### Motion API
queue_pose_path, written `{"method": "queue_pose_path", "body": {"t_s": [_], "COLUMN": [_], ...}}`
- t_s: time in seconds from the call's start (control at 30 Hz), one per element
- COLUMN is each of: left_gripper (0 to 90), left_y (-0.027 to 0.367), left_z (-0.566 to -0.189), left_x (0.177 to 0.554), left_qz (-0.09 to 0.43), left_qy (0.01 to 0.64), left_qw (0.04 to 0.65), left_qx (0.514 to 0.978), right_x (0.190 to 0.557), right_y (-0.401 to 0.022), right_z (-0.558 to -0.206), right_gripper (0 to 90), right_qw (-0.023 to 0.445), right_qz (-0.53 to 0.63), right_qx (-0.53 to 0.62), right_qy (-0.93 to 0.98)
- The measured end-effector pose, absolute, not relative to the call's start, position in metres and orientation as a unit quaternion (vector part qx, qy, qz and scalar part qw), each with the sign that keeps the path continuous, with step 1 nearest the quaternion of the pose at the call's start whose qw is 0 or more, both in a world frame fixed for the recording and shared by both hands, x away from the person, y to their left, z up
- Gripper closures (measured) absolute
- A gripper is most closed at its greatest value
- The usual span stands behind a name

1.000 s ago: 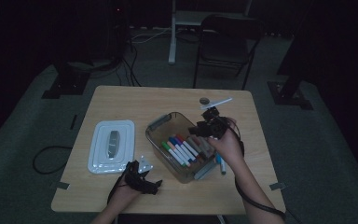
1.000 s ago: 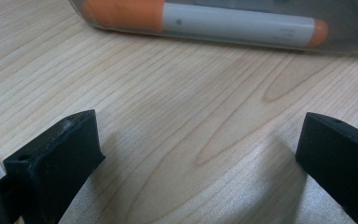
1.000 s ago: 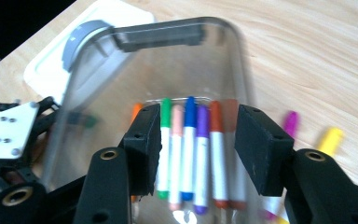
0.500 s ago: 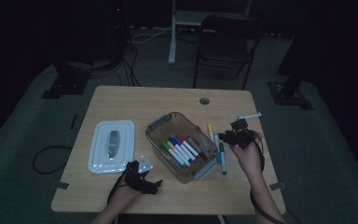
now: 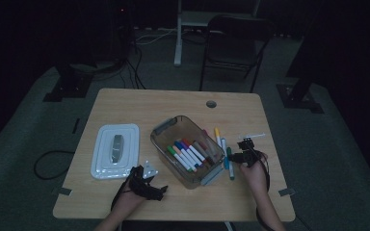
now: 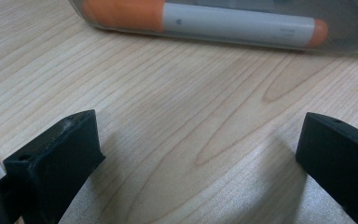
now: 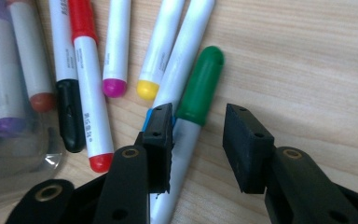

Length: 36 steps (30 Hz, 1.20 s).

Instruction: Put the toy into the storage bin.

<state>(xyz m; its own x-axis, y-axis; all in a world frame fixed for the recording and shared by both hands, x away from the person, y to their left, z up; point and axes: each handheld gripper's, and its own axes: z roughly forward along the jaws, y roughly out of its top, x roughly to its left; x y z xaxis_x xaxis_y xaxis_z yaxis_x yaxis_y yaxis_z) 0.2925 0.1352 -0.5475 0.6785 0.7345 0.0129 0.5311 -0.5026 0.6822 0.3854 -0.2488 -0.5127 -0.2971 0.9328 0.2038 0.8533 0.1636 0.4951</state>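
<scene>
Dark flooring surrounds the wooden table (image 5: 125, 106). From left to right: a white lid (image 5: 114, 150) lies flat; the left gripper (image 5: 147, 185) rests near the front edge, jaws wide and empty. The clear bin (image 5: 166, 126) holds markers. The right gripper (image 7: 198, 147) — its jaws having just been closing — straddles the green-capped marker (image 7: 196, 91) lying on the table beside the bin; the left pad looks against it, the right apart.
</scene>
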Motion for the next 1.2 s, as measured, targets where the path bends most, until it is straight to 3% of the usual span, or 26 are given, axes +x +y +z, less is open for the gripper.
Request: {"method": "queue_pose_path", "body": {"t_s": [0.3, 0.6, 1.2], "left_gripper": [0.4, 0.4, 0.4], "left_y": [0.135, 0.135, 0.135], "left_z": [-0.548, -0.547, -0.547], "left_x": [0.293, 0.293, 0.293], "left_qz": [0.153, 0.152, 0.153], "left_qy": [0.371, 0.371, 0.37], "left_qw": [0.334, 0.334, 0.333], "left_qx": [0.853, 0.853, 0.854], "right_x": [0.384, 0.383, 0.375], "right_y": [-0.258, -0.274, -0.263], "right_z": [-0.519, -0.514, -0.43], "right_gripper": [76.0, 76.5, 76.5], "right_qw": [0.087, 0.069, 0.07], "right_qz": [0.253, 0.272, 0.374], "right_qx": [0.597, 0.613, 0.564], "right_qy": [0.756, 0.738, 0.733]}}
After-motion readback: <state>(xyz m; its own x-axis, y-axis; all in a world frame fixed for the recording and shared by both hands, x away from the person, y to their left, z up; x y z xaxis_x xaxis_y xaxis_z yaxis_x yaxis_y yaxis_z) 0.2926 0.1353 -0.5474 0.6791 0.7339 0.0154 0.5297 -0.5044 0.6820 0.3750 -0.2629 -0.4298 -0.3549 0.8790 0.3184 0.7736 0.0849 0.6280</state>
